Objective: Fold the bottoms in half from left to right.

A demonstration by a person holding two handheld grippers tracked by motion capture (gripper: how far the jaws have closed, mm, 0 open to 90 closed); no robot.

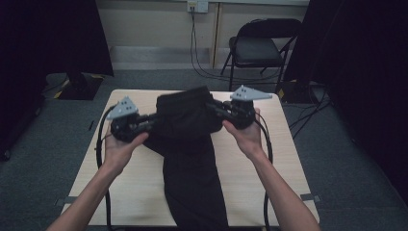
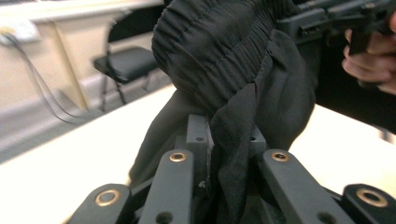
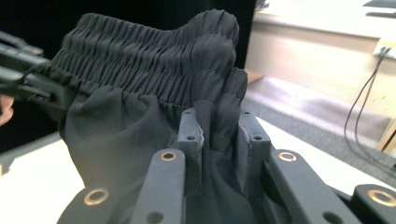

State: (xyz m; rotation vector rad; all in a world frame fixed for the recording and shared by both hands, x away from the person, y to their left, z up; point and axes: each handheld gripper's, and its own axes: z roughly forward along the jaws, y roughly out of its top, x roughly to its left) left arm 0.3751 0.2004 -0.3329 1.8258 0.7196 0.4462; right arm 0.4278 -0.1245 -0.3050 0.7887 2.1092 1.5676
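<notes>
1. Left claw (image 1: 146,124): jaws closed on the left end of the elastic waistband of the black trousers (image 1: 187,144); in the left gripper view the cloth is bunched between its pads (image 2: 198,135).
2. Right claw (image 1: 219,111): jaws likewise clamped on the waistband's right end, a fold of fabric pinched between its pads (image 3: 191,135).
3. Black trousers: waistband held up between the two claws above the surface (image 1: 269,159); legs hang down and trail over its near edge.
4. Step in hand, by judgement: garment lifted by the waist for spreading or folding. Next move likely calls for both grips to hold evenly while the cloth is carried and laid flat.
5. Views: high view gives the full drape and the chair (image 1: 260,45) beyond; the gripper views give the waistband's gathered ribbing and the pinch itself.
</notes>
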